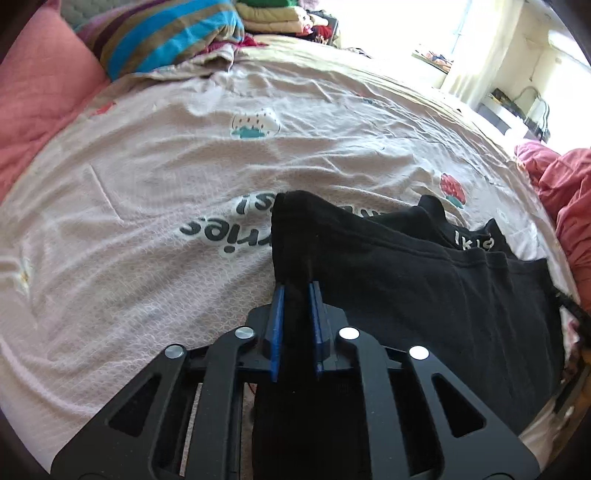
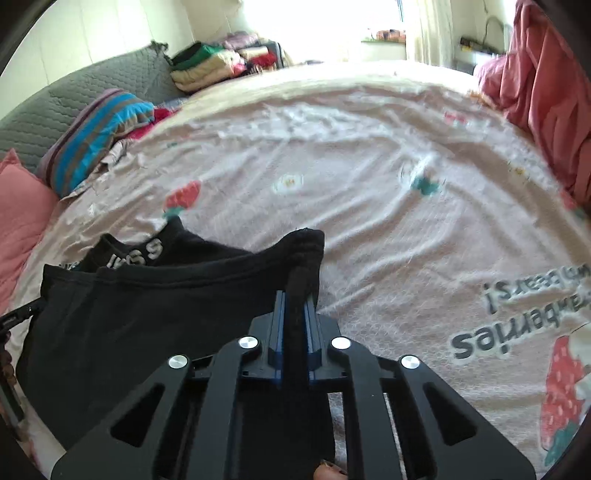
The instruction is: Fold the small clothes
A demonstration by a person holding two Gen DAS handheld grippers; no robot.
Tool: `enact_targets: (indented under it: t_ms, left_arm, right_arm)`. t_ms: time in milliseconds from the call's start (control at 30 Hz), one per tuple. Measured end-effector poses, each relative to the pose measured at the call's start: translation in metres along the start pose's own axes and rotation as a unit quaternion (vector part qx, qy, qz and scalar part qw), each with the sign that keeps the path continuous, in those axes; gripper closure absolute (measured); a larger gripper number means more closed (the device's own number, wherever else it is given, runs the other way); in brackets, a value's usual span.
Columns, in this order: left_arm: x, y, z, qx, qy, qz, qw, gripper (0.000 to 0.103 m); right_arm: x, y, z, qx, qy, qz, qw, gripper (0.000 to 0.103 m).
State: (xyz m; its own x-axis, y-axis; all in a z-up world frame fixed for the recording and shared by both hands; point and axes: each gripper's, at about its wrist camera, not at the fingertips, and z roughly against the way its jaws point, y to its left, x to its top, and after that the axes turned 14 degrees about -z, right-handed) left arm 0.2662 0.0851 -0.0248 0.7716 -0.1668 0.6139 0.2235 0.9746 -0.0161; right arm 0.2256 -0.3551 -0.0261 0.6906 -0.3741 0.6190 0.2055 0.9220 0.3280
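Observation:
A small black garment [image 1: 424, 288] with white lettering on its waistband lies partly lifted over the pink printed bedsheet [image 1: 147, 166]. My left gripper [image 1: 297, 286] is shut on the garment's left corner, with black cloth pinched between its blue pads [image 1: 277, 314]. In the right wrist view the same black garment [image 2: 147, 302] spreads to the left. My right gripper [image 2: 295, 295] is shut on its right corner, a bunch of cloth standing up between the blue pads [image 2: 312, 317]. The cloth hangs stretched between both grippers.
A pink pillow [image 1: 40, 99] and a striped cushion [image 1: 162, 33] lie at the bed's head, with folded clothes [image 2: 210, 66] stacked behind. A pink quilt [image 2: 546, 92] is heaped at the right side. A fingertip [image 2: 328, 472] shows under my right gripper.

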Motion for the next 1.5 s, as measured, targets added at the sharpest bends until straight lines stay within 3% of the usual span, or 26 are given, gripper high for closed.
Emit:
enact_targets:
  t_ms: [100, 200, 400, 667, 767, 833, 900, 967, 1033, 1200, 1500]
  left_arm:
    - [0.008, -0.007, 0.015, 0.027, -0.030, -0.025, 0.9989, 0.099]
    - [0.015, -0.007, 0.022, 0.036, -0.045, -0.028, 0.9979, 0.099]
    - [0.007, 0.006, -0.006, 0.033, -0.009, -0.008, 0.9994, 0.098]
    - [0.000, -0.003, -0.001, 0.052, -0.007, -0.028, 0.9982, 0.096]
    - [-0.002, -0.006, 0.005, 0.052, -0.005, -0.029, 0.9982, 0.095]
    - [-0.002, -0.007, 0.009, 0.052, -0.006, -0.029, 0.9982, 0.089]
    - [-0.004, -0.008, 0.014, 0.052, -0.007, -0.029, 0.9982, 0.085]
    - [-0.006, -0.011, 0.020, 0.053, -0.010, -0.032, 0.9981, 0.083]
    - [-0.009, -0.015, 0.026, 0.056, -0.013, -0.036, 0.9977, 0.079]
    - [-0.014, -0.020, 0.041, 0.051, -0.021, -0.035, 0.9978, 0.073]
    - [-0.039, -0.044, 0.055, 0.018, -0.004, -0.050, 0.9986, 0.069]
  right_arm:
    - [0.006, 0.001, 0.017, 0.002, -0.038, 0.004, 0.999, 0.096]
    - [0.015, -0.004, 0.018, 0.004, -0.046, -0.008, 0.999, 0.096]
    - [0.004, -0.008, -0.013, -0.043, -0.012, 0.007, 0.999, 0.096]
    - [-0.005, 0.000, -0.010, -0.073, -0.017, 0.030, 0.997, 0.090]
    - [-0.008, -0.001, -0.003, -0.063, -0.015, 0.027, 0.998, 0.083]
    - [-0.010, 0.000, 0.003, -0.053, -0.016, 0.024, 0.998, 0.068]
    - [-0.014, 0.003, 0.012, -0.042, -0.020, 0.022, 0.999, 0.059]
    - [-0.017, 0.006, 0.020, -0.033, -0.022, 0.024, 0.999, 0.059]
    - [-0.021, 0.011, 0.030, -0.023, -0.023, 0.029, 0.999, 0.051]
    - [-0.034, 0.029, 0.054, 0.006, -0.025, 0.052, 0.998, 0.041]
    - [-0.071, 0.052, 0.071, 0.040, 0.012, 0.093, 0.995, 0.039]
